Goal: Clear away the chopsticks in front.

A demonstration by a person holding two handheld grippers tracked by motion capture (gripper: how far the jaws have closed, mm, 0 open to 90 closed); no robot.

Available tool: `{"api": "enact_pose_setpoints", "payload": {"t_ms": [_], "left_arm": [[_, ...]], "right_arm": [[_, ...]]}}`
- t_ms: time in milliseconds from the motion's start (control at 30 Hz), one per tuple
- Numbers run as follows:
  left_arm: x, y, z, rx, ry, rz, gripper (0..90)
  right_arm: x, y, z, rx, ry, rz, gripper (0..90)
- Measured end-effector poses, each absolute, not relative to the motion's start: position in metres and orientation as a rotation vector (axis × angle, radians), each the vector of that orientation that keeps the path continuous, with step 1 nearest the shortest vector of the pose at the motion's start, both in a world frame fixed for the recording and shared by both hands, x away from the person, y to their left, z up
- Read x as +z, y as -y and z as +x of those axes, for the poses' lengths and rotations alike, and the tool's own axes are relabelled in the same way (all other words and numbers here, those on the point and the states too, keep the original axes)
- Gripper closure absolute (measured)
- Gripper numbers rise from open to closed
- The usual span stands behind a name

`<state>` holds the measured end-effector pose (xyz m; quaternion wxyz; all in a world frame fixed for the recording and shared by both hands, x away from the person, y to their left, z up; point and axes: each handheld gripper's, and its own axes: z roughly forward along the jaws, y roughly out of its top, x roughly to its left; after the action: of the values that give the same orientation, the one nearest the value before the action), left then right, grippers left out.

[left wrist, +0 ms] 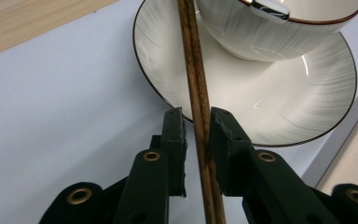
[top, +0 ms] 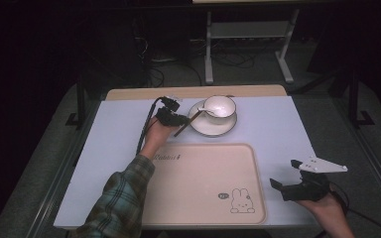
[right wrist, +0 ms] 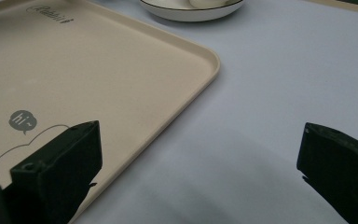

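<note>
In the high view, the left gripper (top: 177, 119) sits just left of the white saucer (top: 202, 127), at the far side of the table (top: 278, 134). Its jaws are drawn narrow around the dark wooden chopsticks (top: 188, 123), which slant from the gripper up onto the saucer's left rim. A white bowl (top: 220, 106) stands on the saucer with a spoon (top: 209, 112) resting in it. A beige tray (top: 198, 183) with a rabbit drawing lies nearer than the saucer, and the person's plaid sleeve (top: 116, 198) crosses beside its left edge. The right gripper (top: 284, 174) rests well away from the saucer, off the tray's right edge, held by the right hand (top: 327, 208), its jaws spread apart with nothing between them.

In the left gripper view, the chopsticks (left wrist: 196, 93) run up between the two black pads (left wrist: 223, 140), which stand close on either side; the right pad lies against the wood, while a thin gap shows at the left pad. The sticks' far ends cross the saucer (left wrist: 279, 93) rim and reach the bowl (left wrist: 261, 32).

In the right gripper view, the jaws stand wide open over bare table (right wrist: 270, 93), the left jaw over the tray (right wrist: 98, 70) edge, the saucer (right wrist: 186, 11) far beyond at the top.
</note>
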<state>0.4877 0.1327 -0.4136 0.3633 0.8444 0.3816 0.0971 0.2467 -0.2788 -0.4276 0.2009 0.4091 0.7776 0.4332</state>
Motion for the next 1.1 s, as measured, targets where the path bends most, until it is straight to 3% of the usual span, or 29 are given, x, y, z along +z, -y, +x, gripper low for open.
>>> {"api": "enact_pose_setpoints", "payload": {"t_ms": [300, 433, 600, 1100], "left_arm": [[-0.426, -0.136, 0.489, 0.234, -1.007, 2.204, 76.1], [-0.425, -0.137, 0.489, 0.247, -1.014, 2.191, 84.4], [-0.418, -0.142, 0.487, 0.275, -1.015, 2.167, 84.8], [-0.398, -0.193, 0.455, 0.270, -1.037, 2.109, 85.3]], "right_arm": [[-0.428, 0.279, 0.247, 1.208, -2.173, 1.144, 0.0], [-0.428, 0.279, 0.247, 1.208, -2.175, 1.143, 0.0], [-0.428, 0.279, 0.247, 1.210, -2.171, 1.147, 0.0], [-0.428, 0.279, 0.247, 1.208, -2.169, 1.148, 0.0]]}}
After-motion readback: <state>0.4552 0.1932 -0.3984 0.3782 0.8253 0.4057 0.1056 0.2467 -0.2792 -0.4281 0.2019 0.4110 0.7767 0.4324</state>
